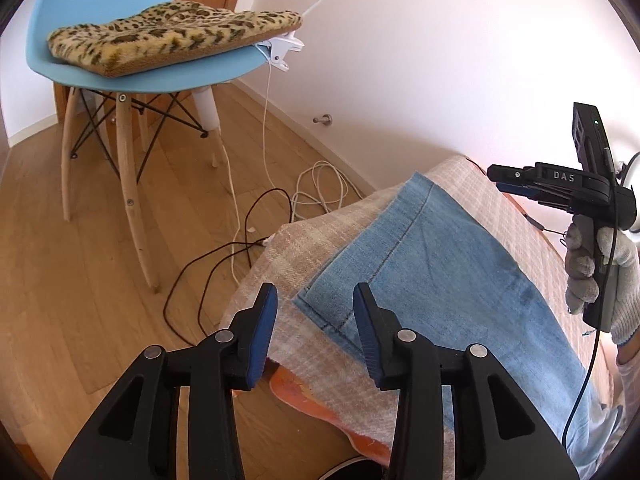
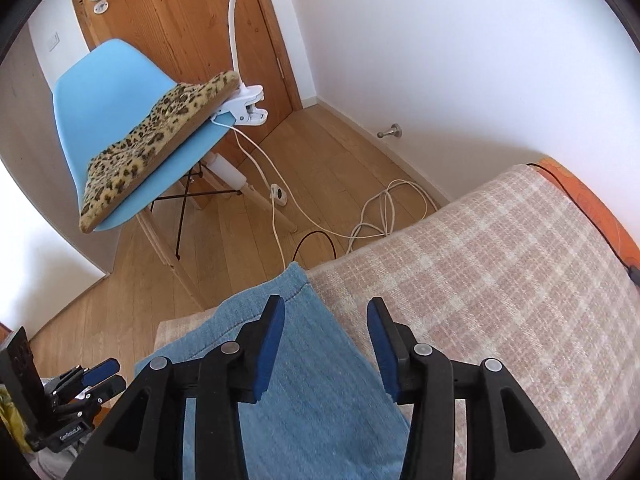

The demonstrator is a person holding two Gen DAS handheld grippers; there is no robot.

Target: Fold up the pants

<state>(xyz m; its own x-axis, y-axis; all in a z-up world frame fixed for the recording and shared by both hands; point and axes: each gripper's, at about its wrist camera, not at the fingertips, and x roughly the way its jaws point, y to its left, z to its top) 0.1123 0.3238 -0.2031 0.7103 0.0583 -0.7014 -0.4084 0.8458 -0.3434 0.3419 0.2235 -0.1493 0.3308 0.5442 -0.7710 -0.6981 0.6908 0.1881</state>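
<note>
Left hand-held gripper (image 1: 316, 312): jaws apart, nothing between the blue pads, hovering over the near corner of the pants, pointed downward.
Right hand-held gripper (image 2: 326, 328): jaws apart, empty, hanging above the pants' edge; also seen from the left wrist view, up and to the right of the left one, side-on, gripped by a gloved hand (image 1: 596, 268).
Pants (image 1: 432, 264): light blue denim, lying flat in folded layers on the blanket, directly below and ahead of the left hand-held gripper; hem and stitched seam showing just ahead of its right finger; in the right wrist view, spread beneath and to the left of the right hand-held gripper, apart from both sets of pads.
Blanket (image 2: 500, 264): beige and pink check, under the pants, bare stretch ahead and to the right of the right hand-held gripper; orange cover (image 2: 616, 216) showing along its far right edge.
Chair (image 1: 132, 76): blue seat, wooden legs, well ahead and to the left of both hand-held grippers, on the wooden floor (image 1: 80, 280).
Cushion (image 1: 168, 36): leopard print, on the chair seat.
Clip lamp (image 1: 280, 50): white, clamped to the seat edge just beside the cushion.
Cables (image 1: 316, 188): white and dark, looped on the floor between chair and blanket.
</note>
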